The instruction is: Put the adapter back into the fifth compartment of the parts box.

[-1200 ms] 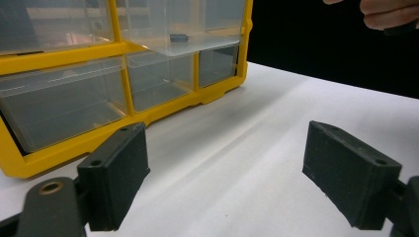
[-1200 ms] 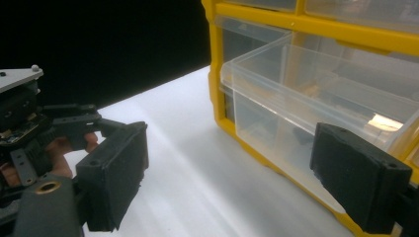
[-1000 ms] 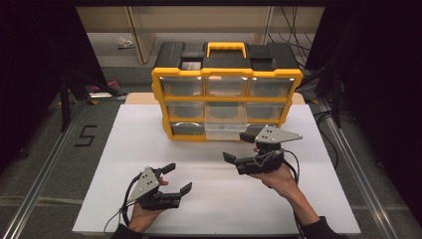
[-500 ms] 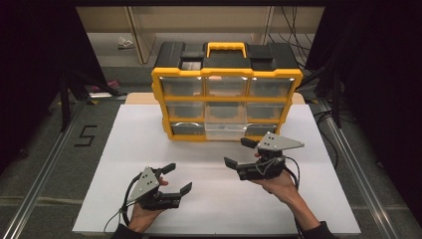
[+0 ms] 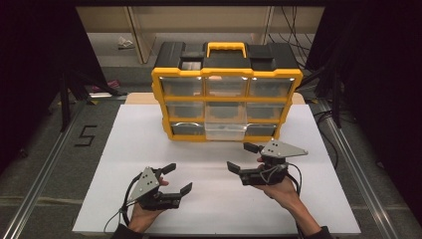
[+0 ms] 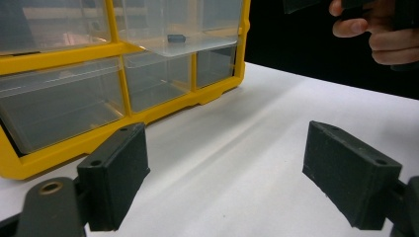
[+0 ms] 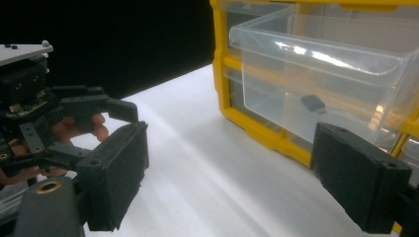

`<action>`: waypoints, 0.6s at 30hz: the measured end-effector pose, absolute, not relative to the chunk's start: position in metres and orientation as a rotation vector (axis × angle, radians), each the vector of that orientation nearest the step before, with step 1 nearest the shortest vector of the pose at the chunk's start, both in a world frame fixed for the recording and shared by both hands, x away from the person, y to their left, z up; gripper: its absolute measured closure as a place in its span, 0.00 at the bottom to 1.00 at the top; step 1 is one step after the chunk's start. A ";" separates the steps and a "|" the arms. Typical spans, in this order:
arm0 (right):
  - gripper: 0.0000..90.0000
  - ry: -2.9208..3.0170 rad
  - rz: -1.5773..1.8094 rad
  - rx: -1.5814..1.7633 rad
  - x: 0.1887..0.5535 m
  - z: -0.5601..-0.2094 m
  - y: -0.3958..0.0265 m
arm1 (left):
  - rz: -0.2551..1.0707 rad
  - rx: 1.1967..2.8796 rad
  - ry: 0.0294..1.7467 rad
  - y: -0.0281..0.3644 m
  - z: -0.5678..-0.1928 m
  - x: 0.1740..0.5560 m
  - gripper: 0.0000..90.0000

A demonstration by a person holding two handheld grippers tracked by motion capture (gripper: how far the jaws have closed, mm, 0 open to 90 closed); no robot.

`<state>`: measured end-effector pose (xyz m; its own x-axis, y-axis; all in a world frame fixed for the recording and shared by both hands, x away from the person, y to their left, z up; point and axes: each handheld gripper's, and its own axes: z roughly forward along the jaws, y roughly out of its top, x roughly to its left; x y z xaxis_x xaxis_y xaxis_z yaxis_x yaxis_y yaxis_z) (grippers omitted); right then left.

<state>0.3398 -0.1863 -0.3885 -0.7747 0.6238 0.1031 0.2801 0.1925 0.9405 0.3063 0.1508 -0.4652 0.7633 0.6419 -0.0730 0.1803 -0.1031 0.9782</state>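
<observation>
Item 1: yellow drawer organizer point(image 5: 226, 102), black top, upright at the far middle of my white tabletop point(image 5: 124, 149). Its bottom-centre clear drawer point(image 5: 226, 130) stands pulled out; a small dark part point(image 7: 313, 103) lies on its floor.

Item 2: left tongs point(image 5: 178, 178), spread wide and empty, low over the near tabletop.

Item 3: right tongs point(image 5: 242, 157), also wide and empty, near the drawer front.

Handling note: I judge the part is the target. I'd bring the right tongs in from above, clear of the drawer lip, and close gently.
</observation>
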 end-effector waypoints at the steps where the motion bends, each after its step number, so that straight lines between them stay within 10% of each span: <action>1: 0.18 2.168 1.611 0.861 0.339 -0.389 -0.187 | 0.440 1.661 0.661 0.151 -0.465 0.306 0.19; 18: 0.18 2.128 1.634 0.870 0.329 -0.401 -0.197 | 0.439 1.661 0.657 0.151 -0.465 0.306 0.19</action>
